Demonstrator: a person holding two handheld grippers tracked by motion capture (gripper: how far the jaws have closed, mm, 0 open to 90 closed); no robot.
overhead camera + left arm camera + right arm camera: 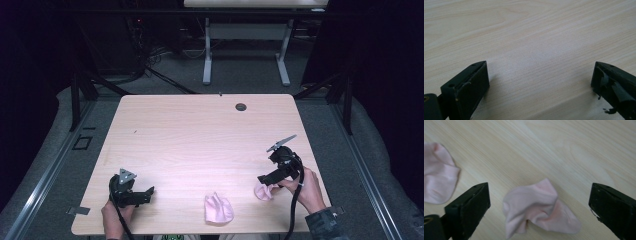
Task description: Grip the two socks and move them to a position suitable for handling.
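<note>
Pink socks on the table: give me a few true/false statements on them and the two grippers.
1. Two pink socks lie on the table. True: one sock near the front edge, a crumpled sock by the right gripper.
2. The right gripper is clamped on the crumpled sock. False: its jaws stand wide, pads off the cloth.
3. The left gripper holds a sock. False: open over bare wood.
4. The socks touch each other. False: bare wood lies between them.
</note>
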